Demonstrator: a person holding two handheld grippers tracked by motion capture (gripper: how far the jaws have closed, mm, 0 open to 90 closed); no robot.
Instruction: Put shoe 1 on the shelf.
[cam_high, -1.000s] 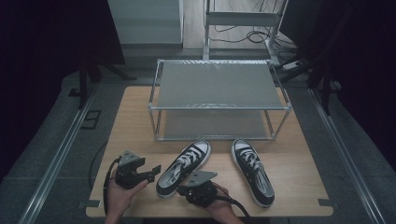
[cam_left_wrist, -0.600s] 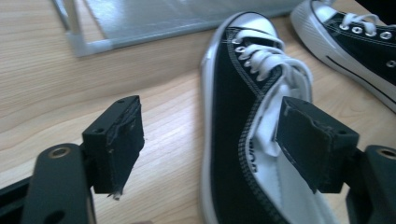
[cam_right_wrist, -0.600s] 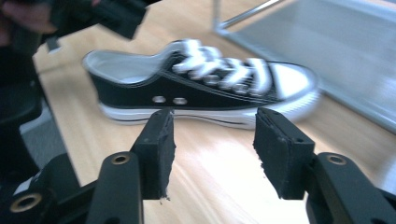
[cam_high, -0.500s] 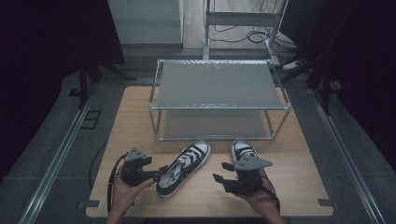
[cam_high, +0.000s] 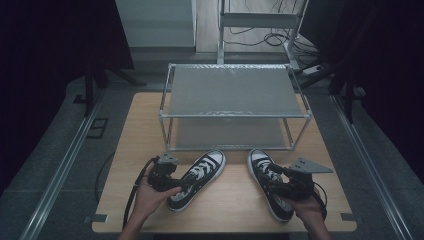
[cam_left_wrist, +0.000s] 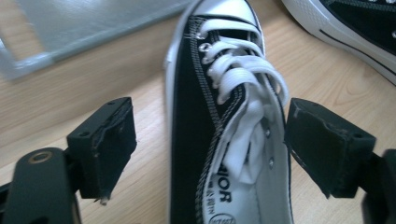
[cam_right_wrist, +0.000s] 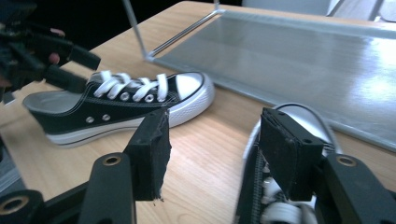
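Now the left gripper sits at seven o'clock on the table, jaws spread either side of the left shoe — not touching. At five o'clock, the right gripper gapes over the right shoe.

both shoes: black canvas, white laces, white toe caps, white soles with a thin black stripe; left shoe, right shoe. bench: pale wood grain. shelf rack: grey metal. left claw and right claw: black.
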